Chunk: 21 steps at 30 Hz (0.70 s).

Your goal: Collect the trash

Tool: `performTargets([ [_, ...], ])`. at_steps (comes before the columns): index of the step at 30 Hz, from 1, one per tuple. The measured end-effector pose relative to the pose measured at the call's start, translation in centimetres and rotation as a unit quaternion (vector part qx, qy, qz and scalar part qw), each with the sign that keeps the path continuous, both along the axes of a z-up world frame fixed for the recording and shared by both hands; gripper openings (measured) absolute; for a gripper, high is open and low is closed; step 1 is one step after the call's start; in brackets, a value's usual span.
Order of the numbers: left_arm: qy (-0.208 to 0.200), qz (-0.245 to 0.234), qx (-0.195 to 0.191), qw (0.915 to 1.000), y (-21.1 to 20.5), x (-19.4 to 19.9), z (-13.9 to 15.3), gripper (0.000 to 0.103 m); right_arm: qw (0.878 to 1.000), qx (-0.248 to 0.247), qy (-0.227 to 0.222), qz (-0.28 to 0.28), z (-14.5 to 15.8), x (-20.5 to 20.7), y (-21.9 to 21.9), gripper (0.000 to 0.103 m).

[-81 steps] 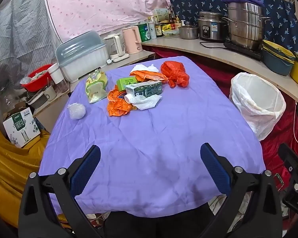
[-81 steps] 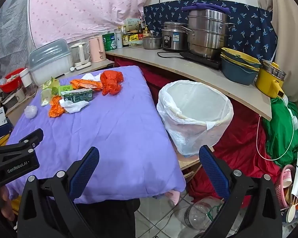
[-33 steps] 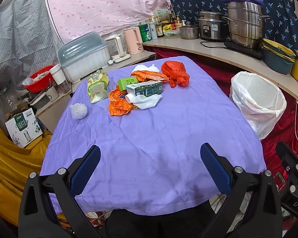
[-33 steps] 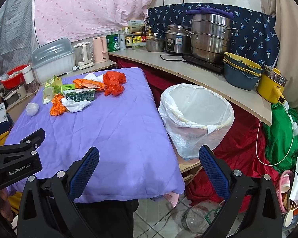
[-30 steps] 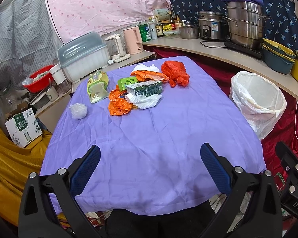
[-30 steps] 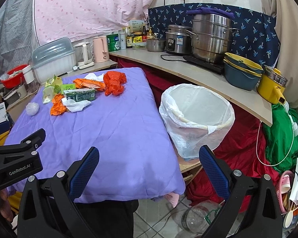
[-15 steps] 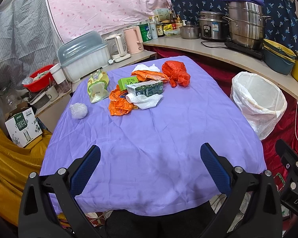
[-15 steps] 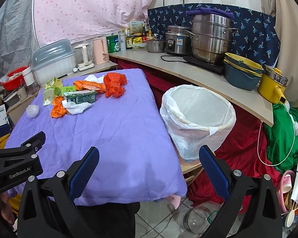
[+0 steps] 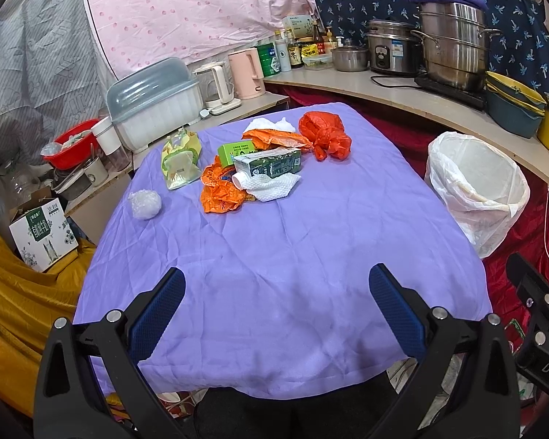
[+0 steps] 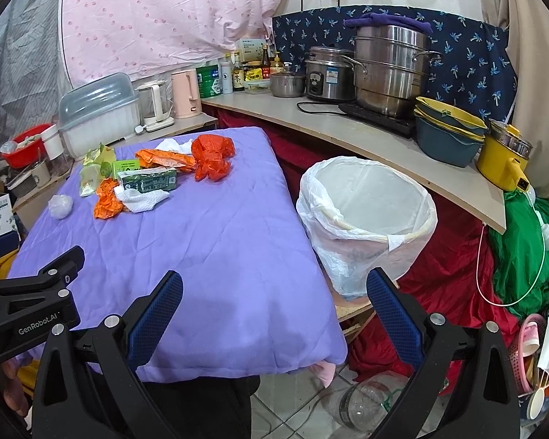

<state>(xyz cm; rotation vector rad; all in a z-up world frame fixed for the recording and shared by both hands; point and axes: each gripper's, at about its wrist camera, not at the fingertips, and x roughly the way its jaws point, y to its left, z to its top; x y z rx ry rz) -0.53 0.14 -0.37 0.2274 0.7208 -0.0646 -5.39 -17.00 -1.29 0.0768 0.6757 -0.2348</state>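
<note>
The bin [image 10: 366, 219], lined with a white bag, stands just off the bench's right edge and looks empty inside. The trash lies bunched near the bench's [image 9: 292, 256] far edge: a red bag [image 9: 324, 135], orange wrappers [image 9: 221, 190], a green carton [image 9: 269, 161], a white tissue [image 9: 272, 188], a yellow-green pouch [image 9: 179, 159] and, apart toward the left edge, a clear plastic ball [image 9: 145, 203]. Both the left gripper [image 9: 276, 301] and the right gripper [image 10: 274, 300] hover over the near edge, jaws spread wide and holding nothing. Only the right view shows the bin's inside and an empty bottle [image 10: 369, 398] on the floor.
</note>
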Motion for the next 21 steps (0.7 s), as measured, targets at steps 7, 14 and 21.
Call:
performTargets([
  [7,0.000,-0.001,-0.001,1.0000,0.04,0.07,-0.06,0.096,1.000,0.000,0.000,0.000,0.01,0.04,-0.04,0.096],
  [14,0.000,-0.001,0.000,1.0000,-0.01,0.13,-0.13,0.096,1.000,0.000,0.000,-0.003,-0.03,0.20,-0.18,0.096],
  [21,-0.001,-0.005,0.000,1.0000,-0.41,0.15,-0.24,0.096,1.000,0.001,-0.001,-0.005,-0.10,0.22,-0.26,0.096],
])
